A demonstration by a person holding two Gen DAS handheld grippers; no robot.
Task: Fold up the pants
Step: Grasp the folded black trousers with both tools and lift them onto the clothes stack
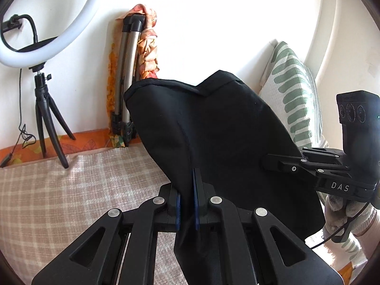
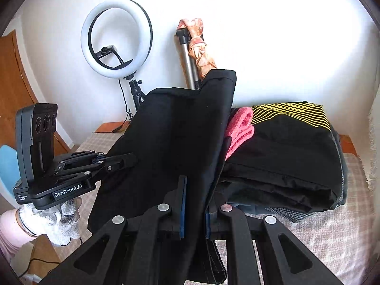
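- We see the black pants [image 1: 213, 128] held up in the air between our two sets of tongs, lifted off the checked bed cover [image 1: 71, 190] below.
- The left tongs [image 1: 187, 204] are clenched on a fold of the pants, with cloth running down between the blue pads and hanging beneath them.
- The right tongs [image 2: 194, 211] are likewise clenched on the pants, a seamed strip of cloth dropping below them.
- In the left view the right tongs [image 1: 268, 163] bite the cloth's edge from the right; in the right view the left tongs [image 2: 128, 161] bite the opposite edge.
- The pants' long axis runs upward and away from both tongs, the hemmed end pointing up toward the wall.
- Beyond the right tongs, a heap of dark clothes [image 2: 285, 154] with a yellow pattern and a pink piece [image 2: 239, 130] lies on the bed.
- Beyond the left tongs stand a ring light [image 1: 45, 35] and a striped pillow [image 1: 292, 95].
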